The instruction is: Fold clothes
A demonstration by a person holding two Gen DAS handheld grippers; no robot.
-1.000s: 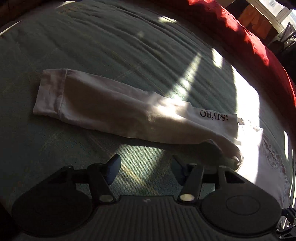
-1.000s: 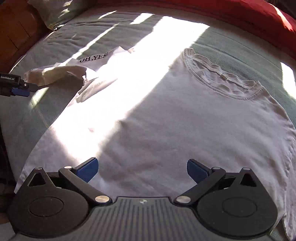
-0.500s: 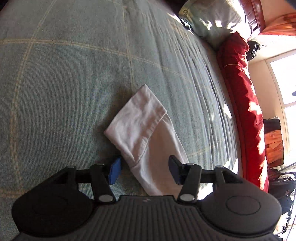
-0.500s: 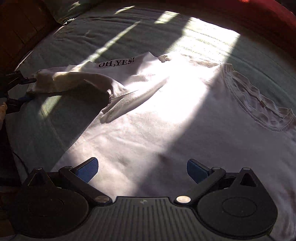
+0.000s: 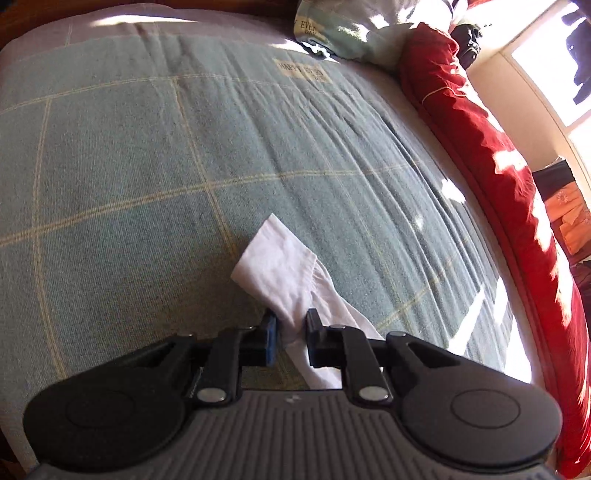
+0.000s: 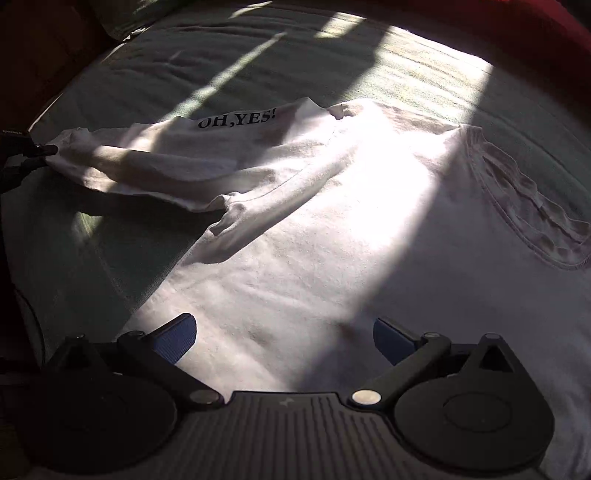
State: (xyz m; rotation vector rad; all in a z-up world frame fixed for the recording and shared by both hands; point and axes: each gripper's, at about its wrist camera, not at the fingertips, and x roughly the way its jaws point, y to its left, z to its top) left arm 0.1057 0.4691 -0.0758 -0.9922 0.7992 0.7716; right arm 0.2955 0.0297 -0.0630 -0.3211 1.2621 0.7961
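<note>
Looking down the left wrist camera first: the left gripper (image 5: 290,334) has its jaws pinched narrow on the sleeve (image 5: 295,280) of a white long-sleeve shirt, gripping just behind the cuff (image 5: 271,247), which pokes out past the fingertips and hangs over the green checked bedspread (image 5: 129,166). A red duvet (image 5: 480,155) is bunched along the bed's far edge and a pillow (image 5: 351,33) sits at the head end.

Right wrist camera: the right gripper (image 6: 284,338) is spread wide, holding nothing, hovering over the shirt's body (image 6: 314,266), which lies flat across the bedspread with the collar (image 6: 524,206) off to the right. The sleeve with "OH,YES!" (image 6: 236,120) printed near the shoulder stretches toward the bed's left edge, where the other gripper grips its end.

Handling-wise, I'd guess it's light, floppy cotton that drapes and wrinkles easily. Hems, cuffs and seams look like the best grab spots, since they're thicker.
</note>
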